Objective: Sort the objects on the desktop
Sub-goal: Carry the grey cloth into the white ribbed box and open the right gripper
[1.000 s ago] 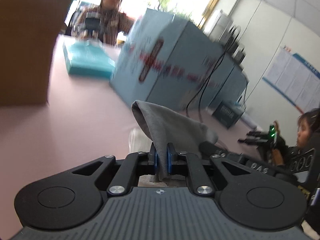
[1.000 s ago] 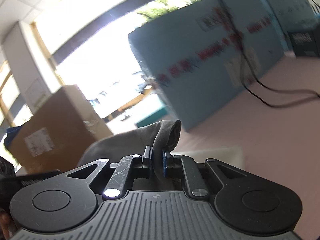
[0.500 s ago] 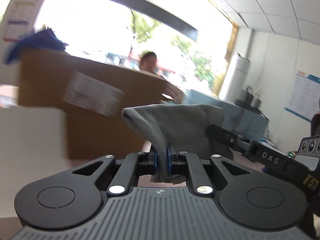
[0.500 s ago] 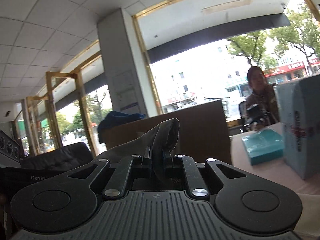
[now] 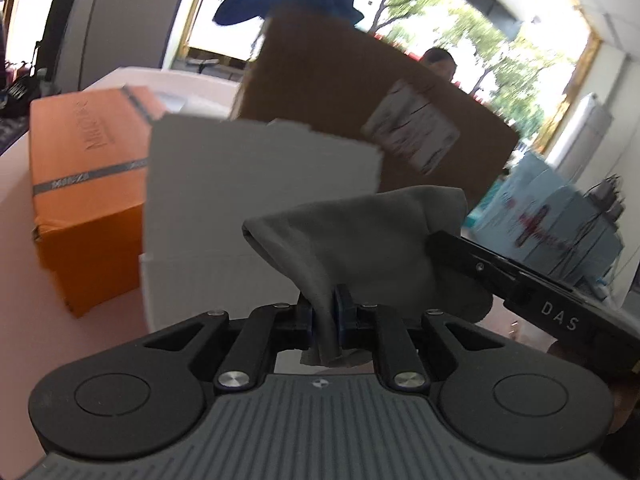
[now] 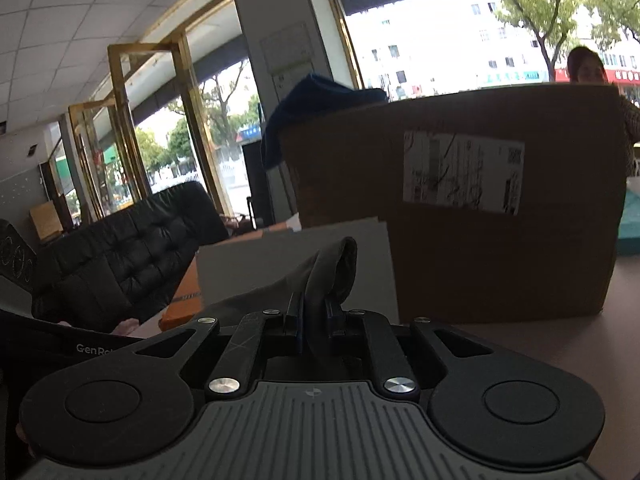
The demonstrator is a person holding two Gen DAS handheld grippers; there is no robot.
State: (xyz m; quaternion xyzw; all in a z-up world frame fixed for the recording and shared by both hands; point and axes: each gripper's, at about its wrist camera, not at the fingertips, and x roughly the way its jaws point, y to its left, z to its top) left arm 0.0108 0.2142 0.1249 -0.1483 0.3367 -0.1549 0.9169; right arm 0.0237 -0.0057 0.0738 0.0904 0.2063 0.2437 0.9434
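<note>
A grey cloth [image 5: 360, 236] hangs stretched between both grippers, lifted above the pink table [image 5: 16, 264]. My left gripper [image 5: 325, 312] is shut on one corner of it. My right gripper [image 6: 312, 320] is shut on another corner of the grey cloth [image 6: 324, 268], and its black body [image 5: 520, 280] shows at the right of the left wrist view. Just behind the cloth stands a white open box [image 5: 240, 184], seen as a white box [image 6: 288, 264] in the right wrist view too.
An orange box [image 5: 88, 192] sits left of the white box. Behind stands a big brown cardboard box [image 6: 480, 208] with a blue cloth [image 6: 320, 100] on top. A light blue case [image 5: 552, 224] lies at the right. A person [image 6: 588, 66] sits beyond. A black sofa [image 6: 120, 248] is at the left.
Both grippers have swung left with the grey cloth held between them; the view went from the light blue case to the white and orange boxes, which now lie close ahead.
</note>
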